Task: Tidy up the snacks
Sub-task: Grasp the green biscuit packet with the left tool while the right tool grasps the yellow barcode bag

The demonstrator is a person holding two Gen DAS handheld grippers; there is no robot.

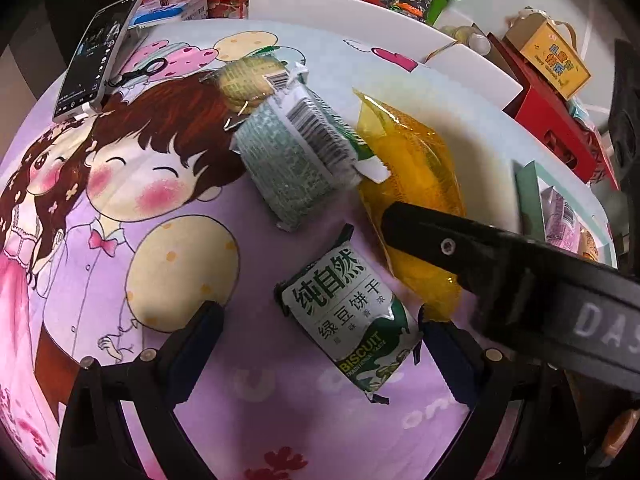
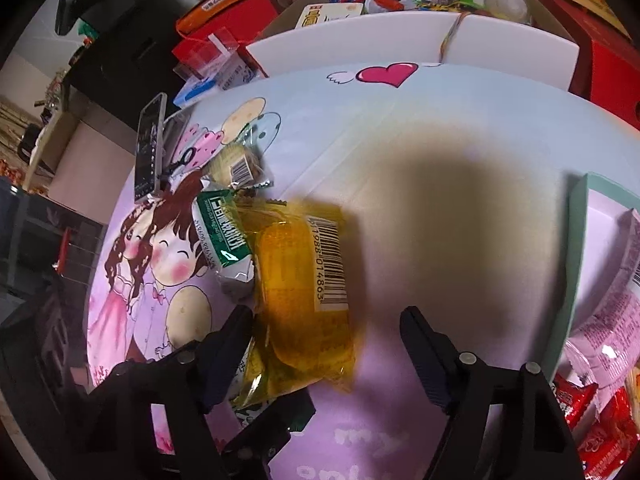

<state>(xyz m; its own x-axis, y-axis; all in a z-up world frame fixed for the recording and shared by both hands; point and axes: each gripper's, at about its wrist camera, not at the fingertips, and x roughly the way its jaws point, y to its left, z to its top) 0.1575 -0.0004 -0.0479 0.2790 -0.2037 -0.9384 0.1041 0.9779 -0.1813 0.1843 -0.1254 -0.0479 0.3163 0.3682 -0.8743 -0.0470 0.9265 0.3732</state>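
A green biscuit pack (image 1: 352,322) lies on the cartoon cloth between the open fingers of my left gripper (image 1: 320,326). A yellow snack pack (image 1: 412,204) lies beside it, with a second green pack (image 1: 296,160) and a clear cookie pack (image 1: 248,80) beyond. In the right wrist view the yellow pack (image 2: 304,296) lies between the open fingers of my right gripper (image 2: 326,330), the left finger touching its edge. The right gripper's finger (image 1: 460,248) reaches over the yellow pack in the left wrist view. A green-edged tray (image 2: 576,272) at the right holds pink and red snack packs (image 2: 612,320).
A phone (image 1: 96,52) and small scissors (image 1: 140,72) lie at the cloth's far left. White boards (image 2: 360,44), red boxes (image 2: 600,60) and toys crowd the table's far edge. A yellow carton (image 1: 548,60) stands at the right.
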